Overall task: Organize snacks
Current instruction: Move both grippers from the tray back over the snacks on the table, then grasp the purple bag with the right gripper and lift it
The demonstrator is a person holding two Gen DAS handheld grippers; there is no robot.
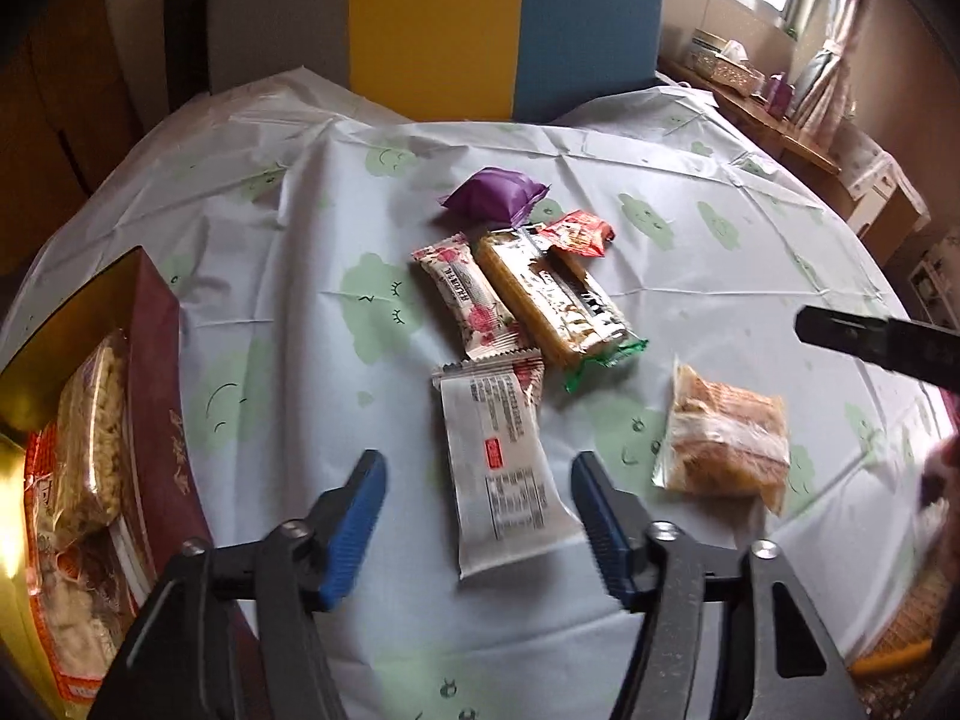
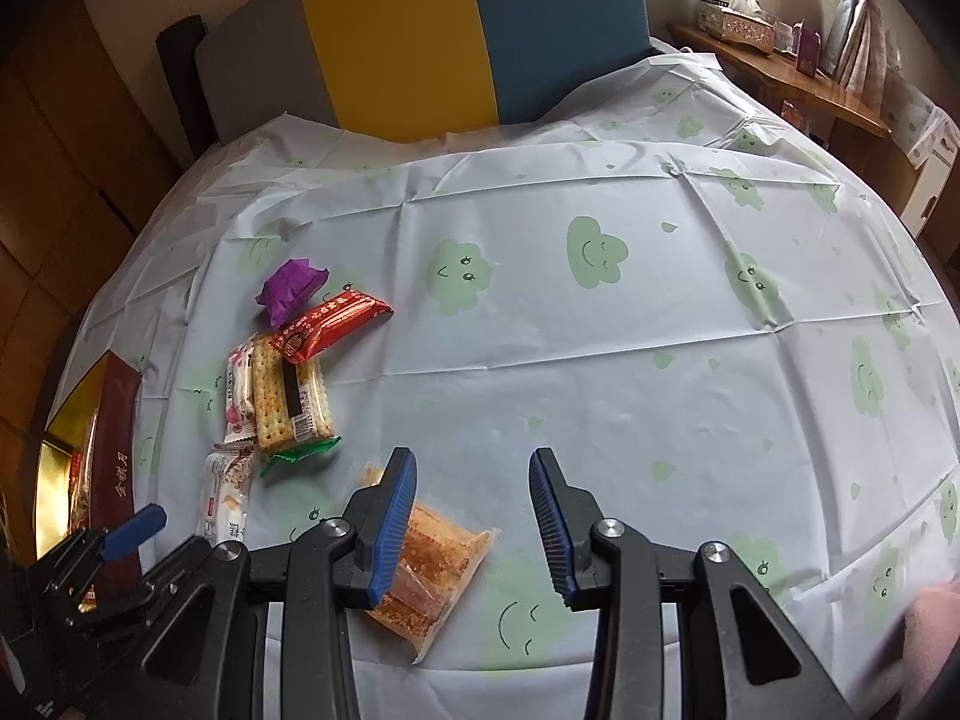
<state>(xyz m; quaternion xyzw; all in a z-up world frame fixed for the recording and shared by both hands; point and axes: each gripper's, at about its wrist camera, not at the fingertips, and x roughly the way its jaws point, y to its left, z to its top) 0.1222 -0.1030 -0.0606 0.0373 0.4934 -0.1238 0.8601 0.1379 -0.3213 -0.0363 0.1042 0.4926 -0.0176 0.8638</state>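
The maroon gift box (image 1: pixel 150 396) already holds a few packets, though its blurred edge hides how many. Right of the box, six snacks remain on the tablecloth (image 1: pixel 690 300), the white wrapper (image 1: pixel 504 468) nearest. The left gripper (image 1: pixel 477 501) is spread wide astride that wrapper, empty. The right gripper (image 2: pixel 471 516) also gapes, holding nothing, above the brown pastry pack (image 2: pixel 438 564).

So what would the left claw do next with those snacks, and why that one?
Probably ease the left gripper down and close on the white packet. Its jaws are open, and the packet lies flat on the tablecloth right between the fingertips, nearer than any other snack. The box at the left already holds snacks, so it looks like the place to drop it.
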